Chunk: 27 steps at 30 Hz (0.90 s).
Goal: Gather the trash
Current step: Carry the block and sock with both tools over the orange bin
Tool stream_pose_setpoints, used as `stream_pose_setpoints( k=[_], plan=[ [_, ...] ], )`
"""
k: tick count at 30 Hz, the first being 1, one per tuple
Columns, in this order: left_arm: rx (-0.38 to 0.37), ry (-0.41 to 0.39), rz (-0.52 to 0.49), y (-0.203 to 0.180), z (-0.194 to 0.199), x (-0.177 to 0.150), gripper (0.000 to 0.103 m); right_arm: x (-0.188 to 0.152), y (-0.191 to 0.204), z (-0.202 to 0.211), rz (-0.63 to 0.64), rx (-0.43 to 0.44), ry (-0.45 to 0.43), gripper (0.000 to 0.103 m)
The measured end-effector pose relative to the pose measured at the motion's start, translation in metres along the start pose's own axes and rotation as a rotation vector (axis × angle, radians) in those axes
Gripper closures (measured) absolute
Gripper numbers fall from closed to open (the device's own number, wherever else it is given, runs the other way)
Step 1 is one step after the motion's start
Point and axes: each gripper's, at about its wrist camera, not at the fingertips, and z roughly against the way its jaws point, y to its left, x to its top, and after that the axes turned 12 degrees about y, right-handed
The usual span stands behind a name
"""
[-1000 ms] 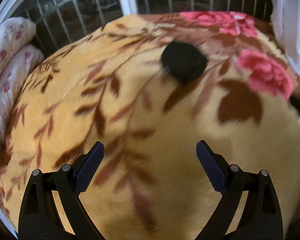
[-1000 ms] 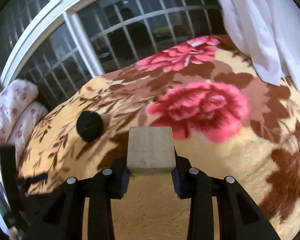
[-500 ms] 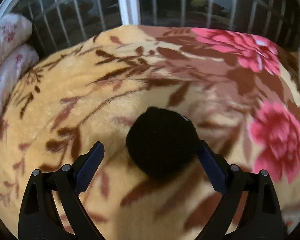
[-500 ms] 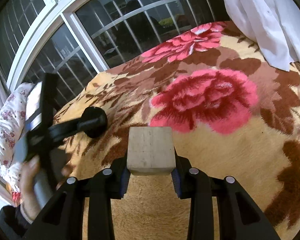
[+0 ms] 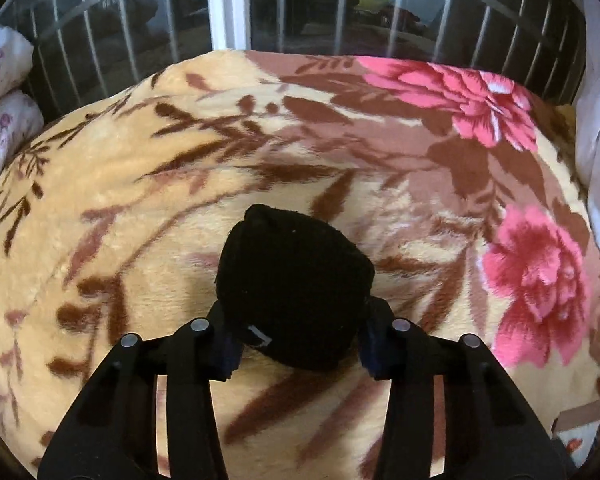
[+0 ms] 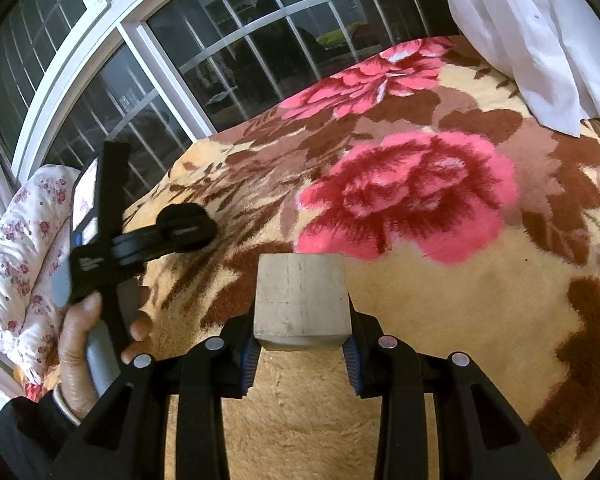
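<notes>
A black balled-up sock (image 5: 294, 292) lies on the floral blanket (image 5: 140, 208). My left gripper (image 5: 298, 350) is shut on the black balled-up sock, its blue pads pressing both sides. In the right wrist view the left gripper (image 6: 188, 228) shows at the left, held by a hand, with the black sock (image 6: 194, 216) at its tip. My right gripper (image 6: 300, 354) is shut on a pale wooden block (image 6: 300, 300) and holds it above the blanket (image 6: 460, 320).
A barred window (image 5: 300, 4) runs along the bed's far edge. White floral pillows (image 5: 0, 92) lie at the left. A white curtain (image 6: 540, 36) hangs at the right.
My left gripper moved forward to the black sock and closed on it. The right gripper kept its hold on the wooden block and shifted only slightly.
</notes>
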Motion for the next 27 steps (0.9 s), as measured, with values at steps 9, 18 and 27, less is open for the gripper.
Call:
stream_pose_setpoints(
  k=[9,18,27],
  plan=[
    [-0.087,-0.041,-0.075,0.025,0.077,-0.054,0.060,0.001,-0.006,0.008,-0.005,0.056,0.004,0.068],
    [-0.027,-0.133,-0.085,0.057,0.142,-0.169,0.059,-0.009,-0.029,0.049,-0.021,0.063,-0.058,0.068],
    [-0.082,-0.162,-0.078,0.070,0.154,-0.241,0.059,-0.091,-0.005,0.092,0.100,0.074,-0.079,0.068]
  ],
)
